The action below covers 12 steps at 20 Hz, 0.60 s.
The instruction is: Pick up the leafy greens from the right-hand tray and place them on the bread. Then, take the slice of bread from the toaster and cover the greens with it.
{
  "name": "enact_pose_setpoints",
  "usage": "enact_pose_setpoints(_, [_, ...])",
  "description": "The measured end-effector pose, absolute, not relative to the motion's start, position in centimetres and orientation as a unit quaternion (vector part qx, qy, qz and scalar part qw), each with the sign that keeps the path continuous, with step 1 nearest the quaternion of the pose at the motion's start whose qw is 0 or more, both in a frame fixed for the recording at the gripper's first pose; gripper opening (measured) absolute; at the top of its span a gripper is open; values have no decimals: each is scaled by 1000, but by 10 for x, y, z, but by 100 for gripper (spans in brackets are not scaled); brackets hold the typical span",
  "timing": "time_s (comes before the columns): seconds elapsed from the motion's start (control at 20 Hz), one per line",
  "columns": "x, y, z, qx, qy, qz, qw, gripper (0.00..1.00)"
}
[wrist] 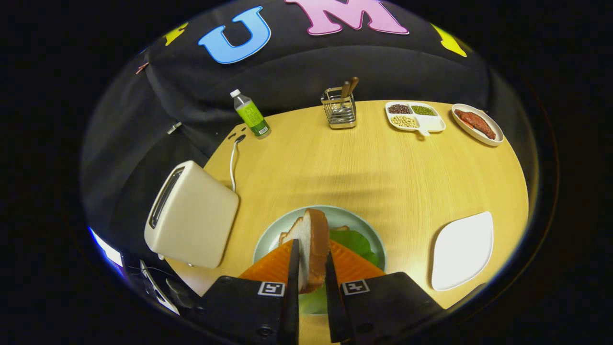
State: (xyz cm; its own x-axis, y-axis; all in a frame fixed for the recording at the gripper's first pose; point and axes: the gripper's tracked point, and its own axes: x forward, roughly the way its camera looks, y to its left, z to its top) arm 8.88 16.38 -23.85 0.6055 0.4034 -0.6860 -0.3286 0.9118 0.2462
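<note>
Bread slice (312, 244) stands on edge, clamped in the gripper (311, 268), above leafy greens (354, 242) on the plate (268, 239).

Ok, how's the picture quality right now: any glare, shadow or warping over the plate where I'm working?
Gripper view: strong fisheye bend, so the table edge curves; a soft shadow band crosses the tabletop beyond the plate; no glare there. The gripper is shut on the bread slice, sharp, above the greens. The white tray looks bright, nearly washed out.
</note>
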Motion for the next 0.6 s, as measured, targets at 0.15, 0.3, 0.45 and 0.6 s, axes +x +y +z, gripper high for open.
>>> enact_pose_setpoints(0.15, [86, 146, -253, 21, 400, 192, 896, 51])
enact_pose_setpoints(0.3, [78, 129, -260, -19, 391, 192, 900, 84])
enact_pose_setpoints(0.45, [77, 109, -249, -58, 360, 203, 909, 99])
enact_pose_setpoints(0.6, [78, 94, -220, -58, 319, 207, 923, 99])
